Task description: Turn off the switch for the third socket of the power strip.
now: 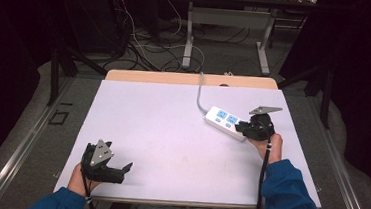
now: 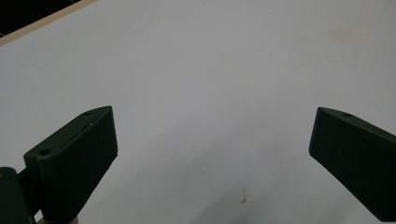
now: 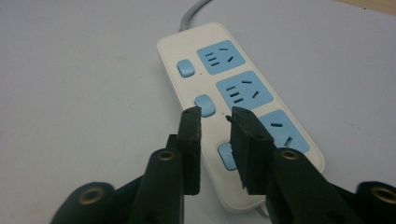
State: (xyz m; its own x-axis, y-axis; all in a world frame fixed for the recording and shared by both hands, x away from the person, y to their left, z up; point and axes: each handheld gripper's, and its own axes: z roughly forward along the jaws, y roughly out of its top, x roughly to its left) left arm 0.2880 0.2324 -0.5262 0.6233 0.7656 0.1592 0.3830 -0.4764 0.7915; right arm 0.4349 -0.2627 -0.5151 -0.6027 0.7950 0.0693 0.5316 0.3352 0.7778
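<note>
A white power strip (image 1: 224, 120) with blue sockets and blue switches lies on the right half of the white table (image 1: 161, 127), its grey cable (image 1: 200, 93) running to the far edge. My right gripper (image 1: 242, 128) sits over the strip's near end, held by a hand in a blue sleeve. In the right gripper view the power strip (image 3: 243, 93) lies lengthwise, and my right gripper (image 3: 215, 114) is nearly shut, with a narrow gap and nothing in it. Its tips end beside the middle switch (image 3: 204, 104). My left gripper (image 1: 124, 172) rests near the table's front left, wide open (image 2: 212, 135) over bare table.
The table's wooden far edge (image 1: 190, 79) borders a floor with tangled cables (image 1: 143, 46) and the metal legs of another table (image 1: 189, 39). Dark curtains close in both sides. A faint brown speck (image 2: 243, 200) marks the table surface near the left gripper.
</note>
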